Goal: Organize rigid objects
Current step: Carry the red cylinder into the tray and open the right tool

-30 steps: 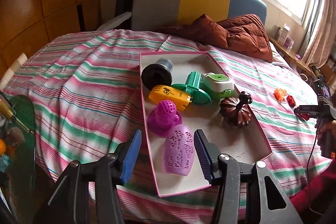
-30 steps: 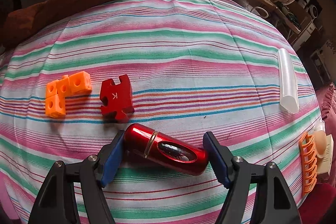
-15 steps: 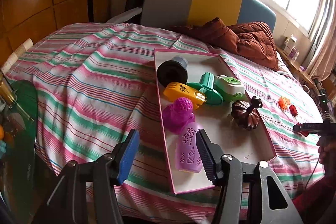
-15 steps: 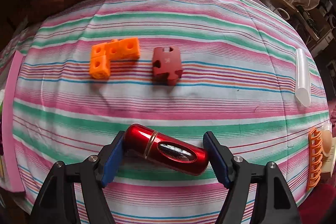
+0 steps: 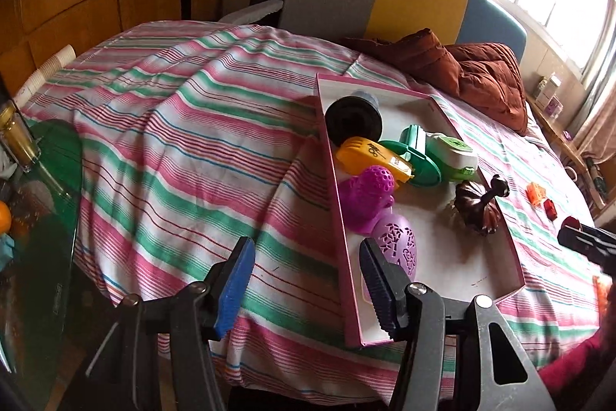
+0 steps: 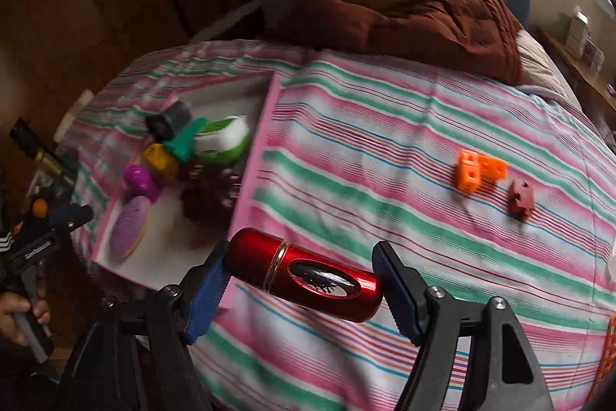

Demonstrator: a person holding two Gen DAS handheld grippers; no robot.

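- Right wrist view: right gripper [image 6: 300,289] clamped on the red metal cylinder [image 6: 304,274], held crosswise by its two ends, above the striped cloth [image 6: 385,149] just beside the near corner of the pink tray [image 6: 256,156].
- Left wrist view: left gripper [image 5: 304,286] empty, jaws parted over the tray's near left rim, the pale purple patterned shell [image 5: 396,249] just beyond the right finger and untouched.
- Task's things: most already in the tray; still loose on the cloth, the orange cube piece [image 6: 477,172] and the dark red puzzle piece [image 6: 520,199], close together and well apart from the tray.
- Risk, judged: smooth round cylinder pinched only at its end faces, so likely to swivel or slip out under a quick swing; picture here blurred, hinting at a fast move.
- Risk, judged: tray wall between cylinder and tray floor; too low a crossing likely to knock the rim and shift the tray on the loose cloth.
- Risk, judged: round body apt to roll once released, into the dark brown pumpkin-shaped ornament [image 5: 477,214] or the magenta perforated piece [image 5: 371,201].
- In the way: free floor only at the tray's near right; far end crowded by the black cylinder [image 5: 352,120], yellow case [image 5: 371,158], green reel [image 5: 414,160] and green-and-white box [image 5: 454,153].
- Around: brown quilt [image 6: 435,22] at the far side, orange comb-like piece [image 6: 608,345] at the right edge.
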